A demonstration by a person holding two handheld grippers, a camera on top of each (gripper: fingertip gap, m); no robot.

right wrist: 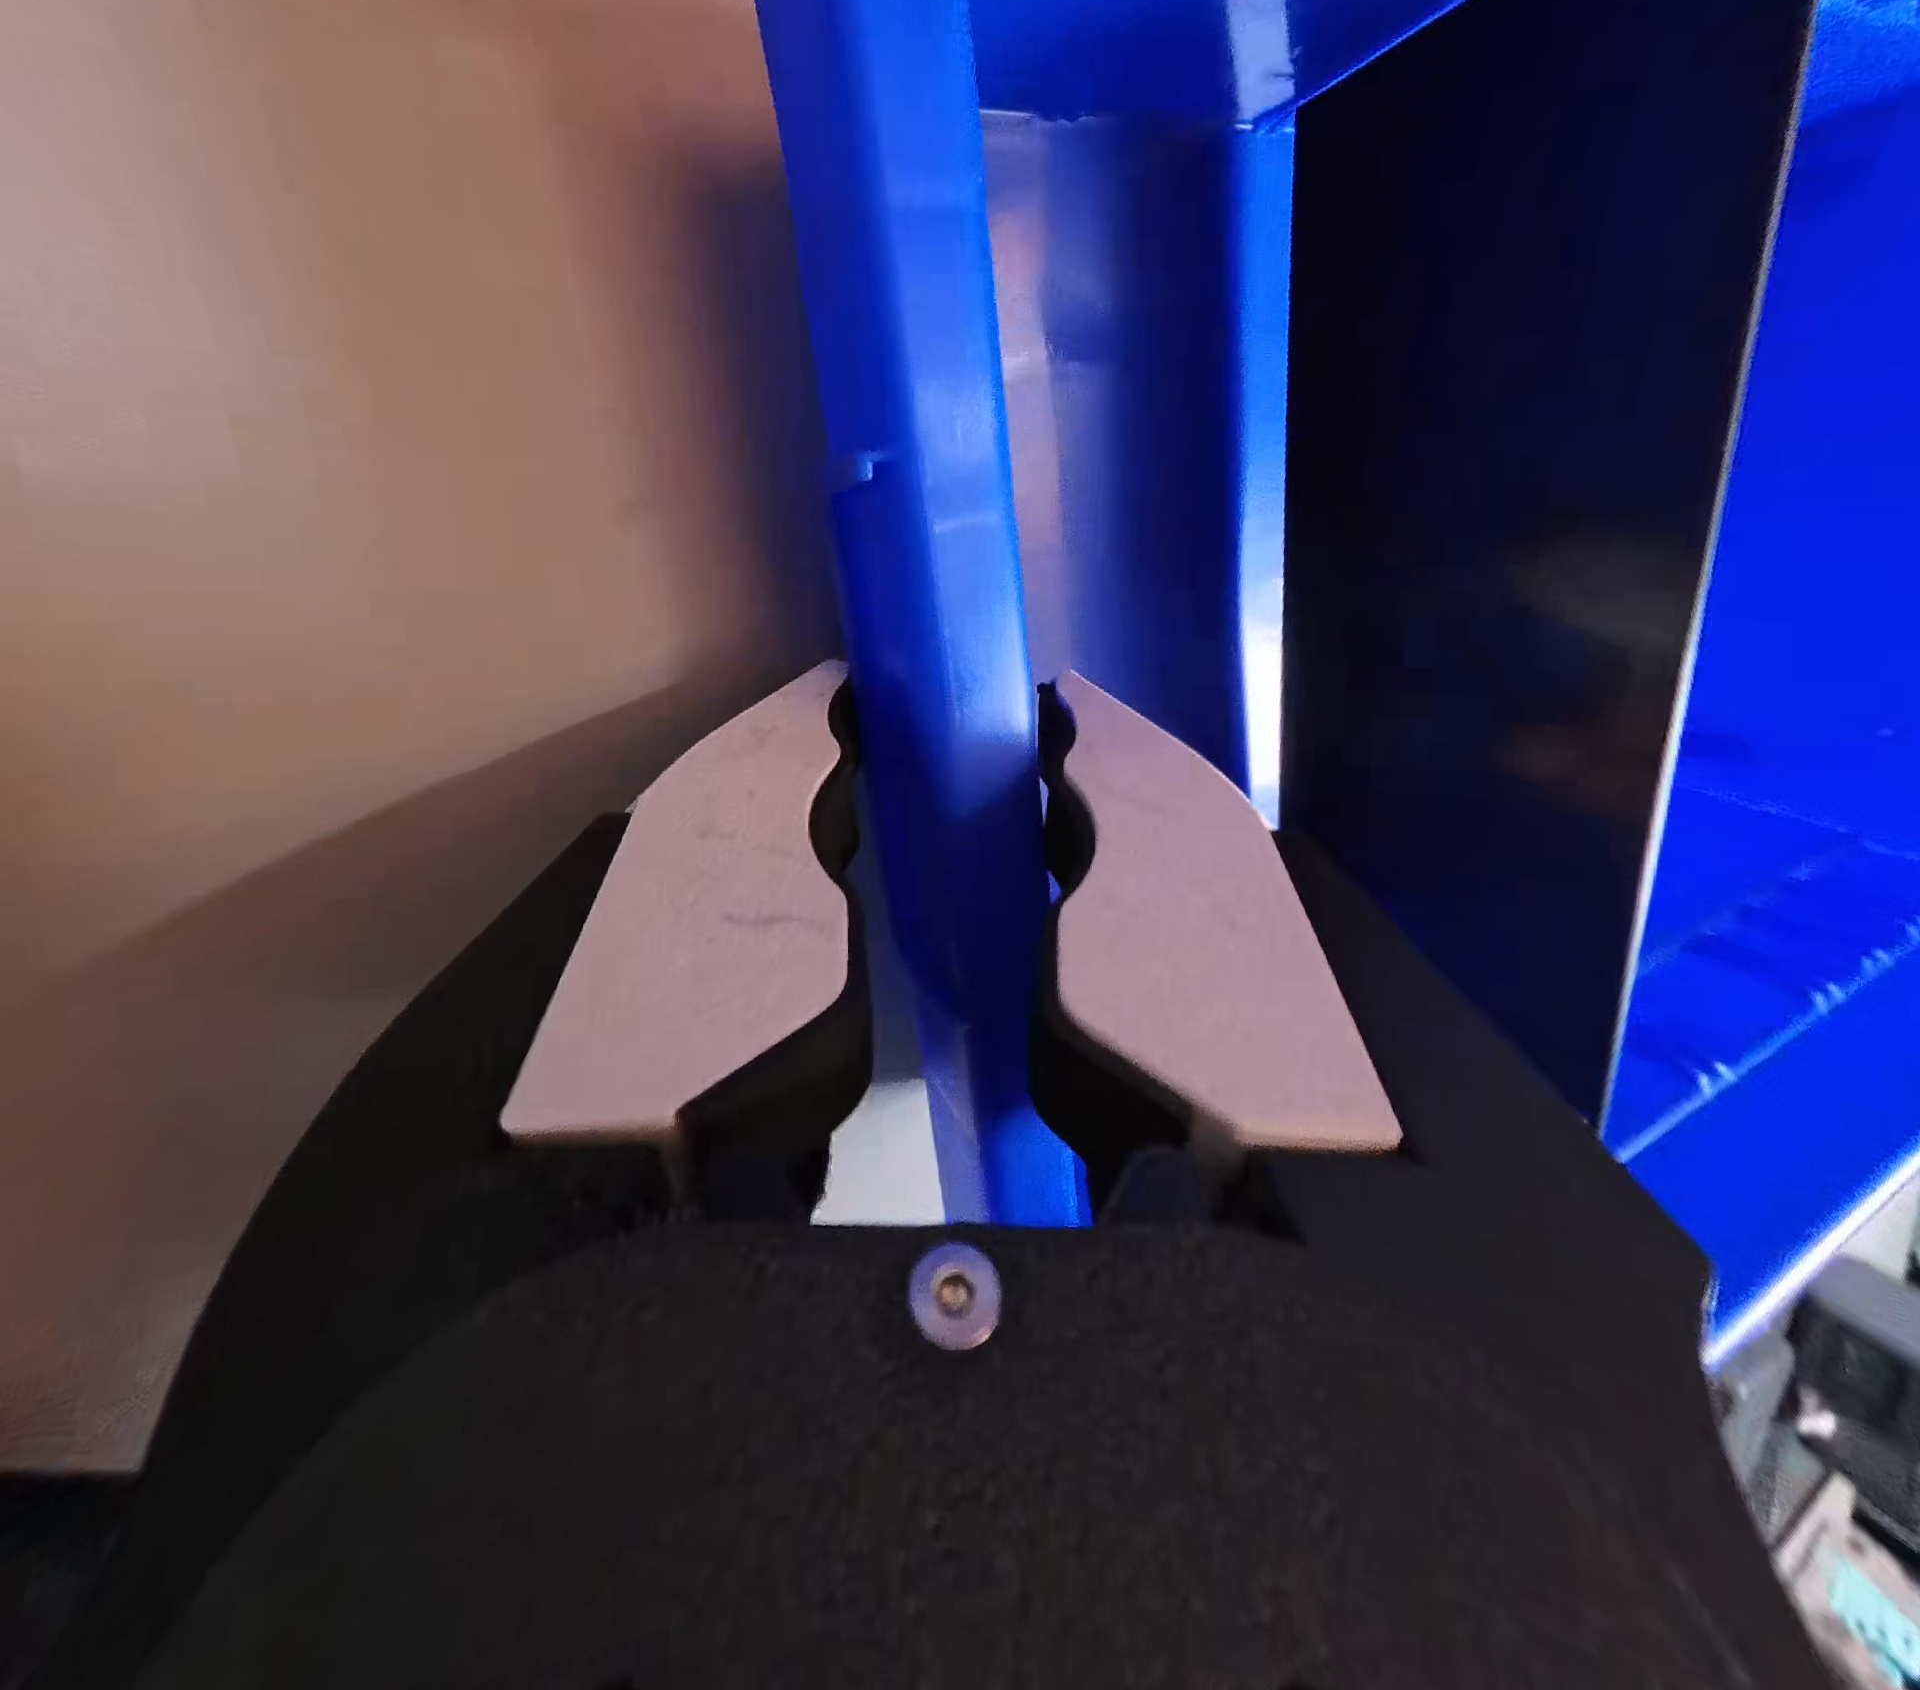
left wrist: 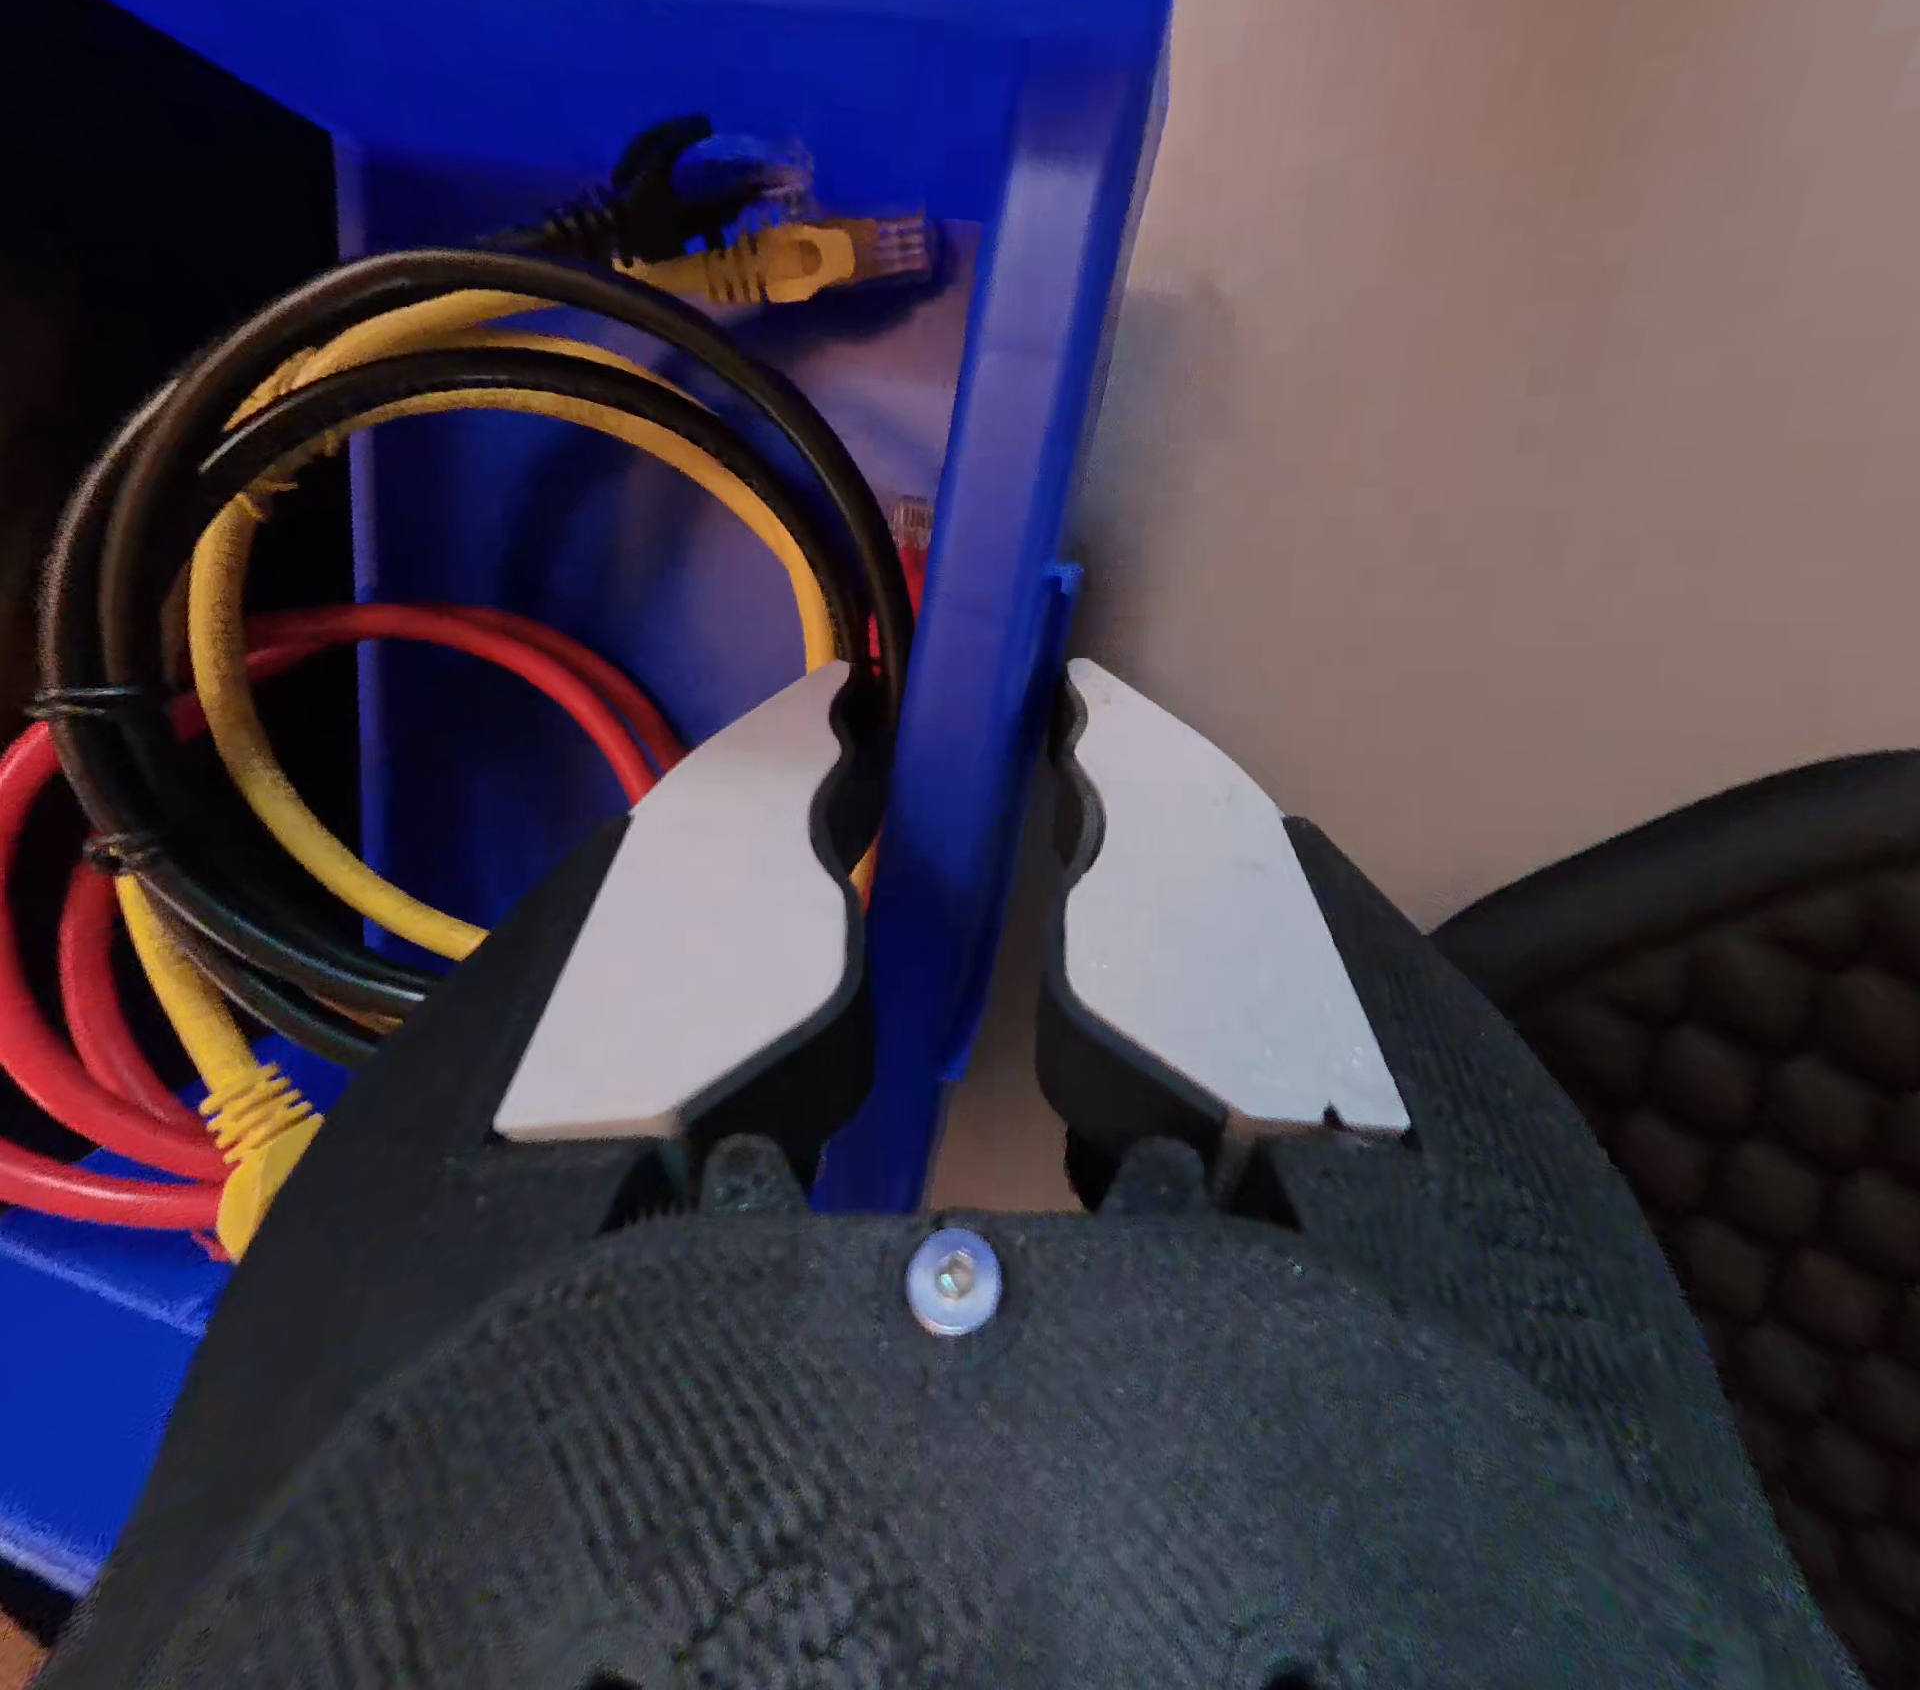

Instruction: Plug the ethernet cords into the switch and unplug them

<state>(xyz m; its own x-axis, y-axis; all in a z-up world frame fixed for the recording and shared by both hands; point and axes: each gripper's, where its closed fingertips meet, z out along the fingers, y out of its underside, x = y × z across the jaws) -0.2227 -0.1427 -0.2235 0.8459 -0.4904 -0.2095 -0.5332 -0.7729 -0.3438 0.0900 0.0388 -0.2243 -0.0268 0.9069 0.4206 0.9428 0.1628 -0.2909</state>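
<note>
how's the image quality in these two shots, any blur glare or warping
Left wrist view: wide-angle bend in the blue bin wall, cables soft with blur, the yellow plug smeared. Right wrist view: bin wall bowed too, glare streaks on it, deep shadow over the dark panel, tongs fairly sharp.

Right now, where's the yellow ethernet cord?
Left wrist view only: the yellow cord is coiled with the black cord and red cord inside the blue bin, left of the gripped wall.
</note>
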